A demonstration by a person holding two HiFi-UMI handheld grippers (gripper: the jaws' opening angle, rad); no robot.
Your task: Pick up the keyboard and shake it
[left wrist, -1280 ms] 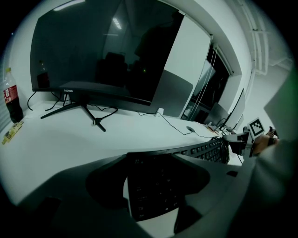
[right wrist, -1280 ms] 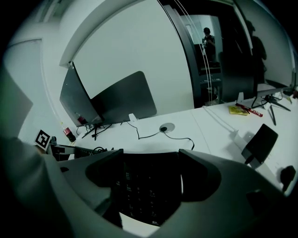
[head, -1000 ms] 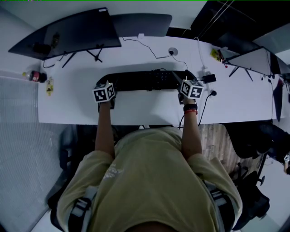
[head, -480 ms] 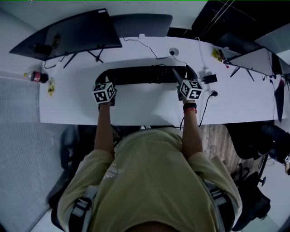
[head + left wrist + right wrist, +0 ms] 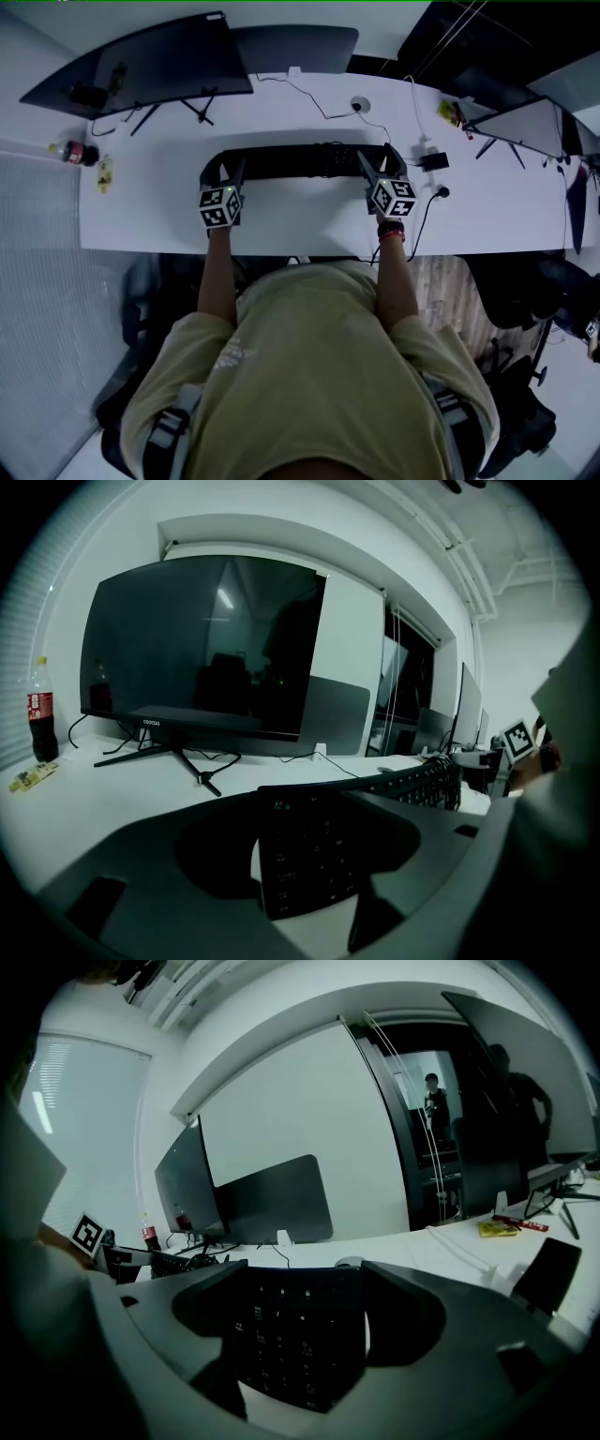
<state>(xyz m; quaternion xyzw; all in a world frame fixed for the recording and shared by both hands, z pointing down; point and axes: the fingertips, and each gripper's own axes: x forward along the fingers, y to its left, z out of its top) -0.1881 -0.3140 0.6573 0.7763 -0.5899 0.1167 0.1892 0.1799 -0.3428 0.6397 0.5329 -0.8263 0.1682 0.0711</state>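
The keyboard (image 5: 305, 161) lies crosswise, one end in each gripper: left gripper (image 5: 228, 172) fingers just tightened on it, right gripper (image 5: 379, 165) seemingly clamped too.

The near strip of desk (image 5: 281, 230) in front of me is bare, so I can pass there freely. Behind the keyboard (image 5: 300, 161) a clear band runs back to the monitor (image 5: 141, 66), but its stand legs (image 5: 197, 112) and a cable (image 5: 319, 108) cross it. On my right a plug block (image 5: 433, 161) sits just beside the keyboard's end, with a second monitor (image 5: 525, 127) beyond. A bottle (image 5: 73, 152) stands far left.
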